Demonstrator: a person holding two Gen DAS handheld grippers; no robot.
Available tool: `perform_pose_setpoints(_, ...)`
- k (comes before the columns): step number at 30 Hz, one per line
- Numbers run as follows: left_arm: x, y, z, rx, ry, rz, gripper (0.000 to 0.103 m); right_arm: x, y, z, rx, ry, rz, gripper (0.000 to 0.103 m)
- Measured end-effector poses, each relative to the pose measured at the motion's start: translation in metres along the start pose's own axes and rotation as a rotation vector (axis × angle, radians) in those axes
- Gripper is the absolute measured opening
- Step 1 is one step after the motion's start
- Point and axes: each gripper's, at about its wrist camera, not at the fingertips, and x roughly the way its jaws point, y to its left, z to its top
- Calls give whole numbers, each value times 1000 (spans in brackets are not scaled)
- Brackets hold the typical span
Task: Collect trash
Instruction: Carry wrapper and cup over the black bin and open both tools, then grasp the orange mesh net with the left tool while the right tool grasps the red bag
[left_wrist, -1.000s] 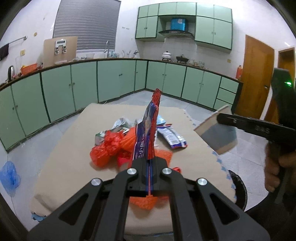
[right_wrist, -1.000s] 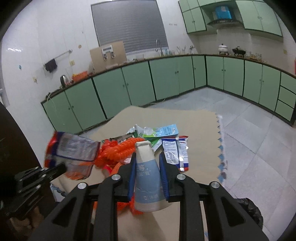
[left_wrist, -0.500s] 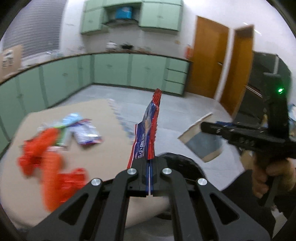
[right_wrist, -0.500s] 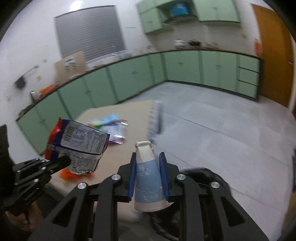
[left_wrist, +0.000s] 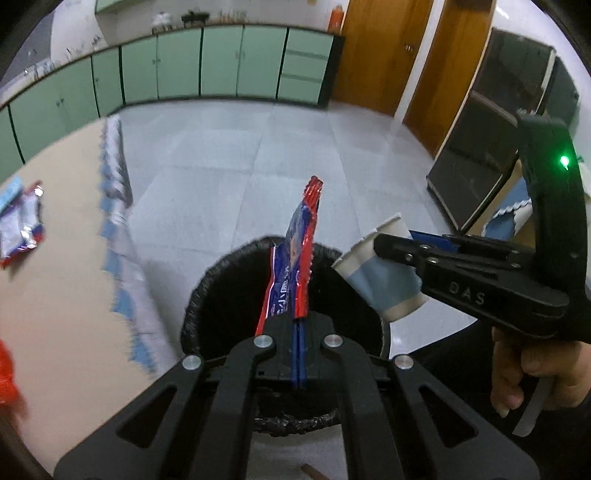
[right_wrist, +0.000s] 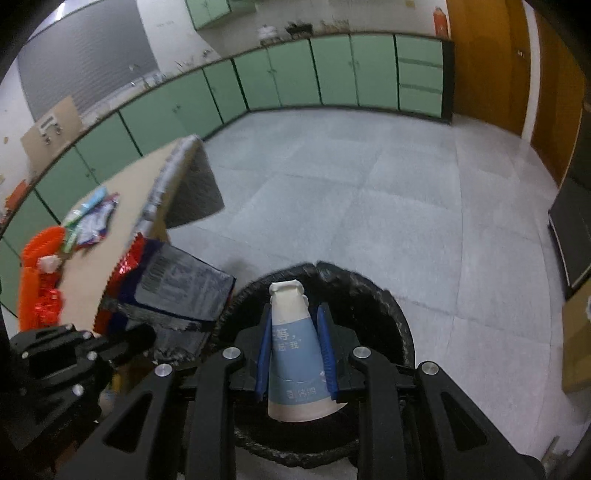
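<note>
My left gripper (left_wrist: 299, 321) is shut on a red and blue snack wrapper (left_wrist: 295, 266), held upright over the black-lined trash bin (left_wrist: 218, 288). My right gripper (right_wrist: 295, 332) is shut on a crushed white and blue paper cup (right_wrist: 293, 347), also above the bin (right_wrist: 391, 317). In the left wrist view the right gripper (left_wrist: 391, 243) holds the cup (left_wrist: 384, 280) over the bin's right rim. In the right wrist view the left gripper (right_wrist: 144, 336) holds the wrapper (right_wrist: 173, 291) by the bin's left rim.
The beige table (right_wrist: 122, 199) to the left carries more trash: orange netting (right_wrist: 37, 266) and foil wrappers (right_wrist: 96, 221), also in the left wrist view (left_wrist: 22, 225). Green cabinets (right_wrist: 295, 77) line the wall. Grey tiled floor (right_wrist: 369, 192) lies beyond the bin. Wooden doors (left_wrist: 373, 55) stand far right.
Both grippers have swung right from the table to above the trash bin, still holding the wrapper and the cup. The bin now lies directly under both.
</note>
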Motion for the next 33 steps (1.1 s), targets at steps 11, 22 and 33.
perform_pose_setpoints(11, 52, 9, 6, -18, 88, 63, 47, 39, -34, -11, 104, 99, -41, 44)
perform_pose_setpoints(22, -125, 57, -27, -146, -109, 278, 89, -73, 57, -5, -90, -72, 83, 70)
perform_pose_setpoints(33, -239, 179, -104, -406, -119, 522, 90, -98, 238, -16, -396, 8, 329, 74)
